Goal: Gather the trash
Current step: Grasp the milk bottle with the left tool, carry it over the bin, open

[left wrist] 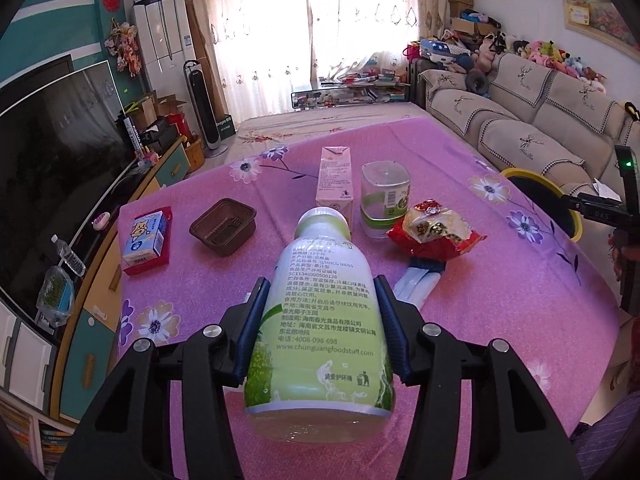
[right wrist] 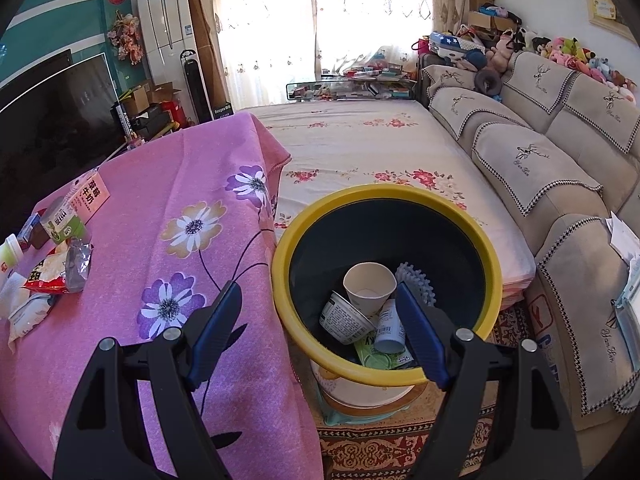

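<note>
The bottle (left wrist: pixel 320 312) is clamped in the left gripper (left wrist: pixel 320 320), both blue pads pressed to its sides, cap pointing away from the hand toward the far edge of the table (left wrist: pixel 480 312). Its long axis runs straight out along the fingers, base nearest the camera. It appears to be lifted clear of the pink cloth, though contact at the base cannot be ruled out.

The bin (right wrist: pixel 384 376) is seen off the table's right edge, standing on the floor just beside the hanging cloth, with a paper cup (right wrist: pixel 370 284) and other containers already inside. In the left view only its yellow rim (left wrist: pixel 520 172) shows, past the right edge. So the carry is judged to go rightward, over that edge, then down.

The right gripper (right wrist: pixel 320 328) hangs above the bin, jaws spread, nothing between them. It is the nearer to the bin, yet the load is on the left.

Left on the table: a carton (left wrist: pixel 335 184), a clear tub (left wrist: pixel 385 204), a red wrapper (left wrist: pixel 434 236), a brown tray (left wrist: pixel 223 226), a blue box (left wrist: pixel 145 236).
</note>
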A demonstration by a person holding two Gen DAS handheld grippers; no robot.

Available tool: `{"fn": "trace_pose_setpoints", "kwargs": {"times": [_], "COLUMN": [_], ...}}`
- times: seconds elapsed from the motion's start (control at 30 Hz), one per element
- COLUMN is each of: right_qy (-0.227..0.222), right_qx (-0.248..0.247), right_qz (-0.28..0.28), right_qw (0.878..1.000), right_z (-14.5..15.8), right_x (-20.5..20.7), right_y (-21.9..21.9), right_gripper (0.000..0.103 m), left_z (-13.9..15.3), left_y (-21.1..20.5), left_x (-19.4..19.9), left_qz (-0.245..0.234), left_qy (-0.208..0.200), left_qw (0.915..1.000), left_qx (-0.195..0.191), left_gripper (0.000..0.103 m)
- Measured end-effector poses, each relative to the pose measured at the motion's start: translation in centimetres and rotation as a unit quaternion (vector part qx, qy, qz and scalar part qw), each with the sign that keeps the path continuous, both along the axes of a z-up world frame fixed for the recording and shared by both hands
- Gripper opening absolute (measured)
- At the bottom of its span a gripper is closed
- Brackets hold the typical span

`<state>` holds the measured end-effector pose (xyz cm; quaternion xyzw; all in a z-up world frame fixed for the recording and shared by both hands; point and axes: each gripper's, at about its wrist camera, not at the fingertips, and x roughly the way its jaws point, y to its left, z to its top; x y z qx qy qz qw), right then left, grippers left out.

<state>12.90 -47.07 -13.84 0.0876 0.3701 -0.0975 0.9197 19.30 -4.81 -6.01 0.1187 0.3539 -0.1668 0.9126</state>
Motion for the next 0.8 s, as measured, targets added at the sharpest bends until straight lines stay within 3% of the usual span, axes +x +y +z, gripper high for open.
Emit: {"fn": "trace_pose_setpoints", "kwargs": {"times": [0.37, 0.8], "right_qy": [-0.03, -0.038], "right_qx": [-0.007, -0.009], "right_qz": [-0.023, -0.093], "right_qw": [0.999, 0.995], "right_z": [2.4, 2.4], "right_x": [-3.0, -7.7], "right_y": [-2.3, -8.7], "right_gripper": [0.075, 0.075], "left_z": [3.7, 3.6], "left_y": [-7.7, -26.9], "left_x": [-2.3, 0.2], "left_qz": [-0.081, -0.229], "left_qy": [-0.008, 0.007], "left_qw": [0.9963, 0.9725], "left_qx": [-0.029, -0.043], "left_gripper": [0.052, 0.052]}}
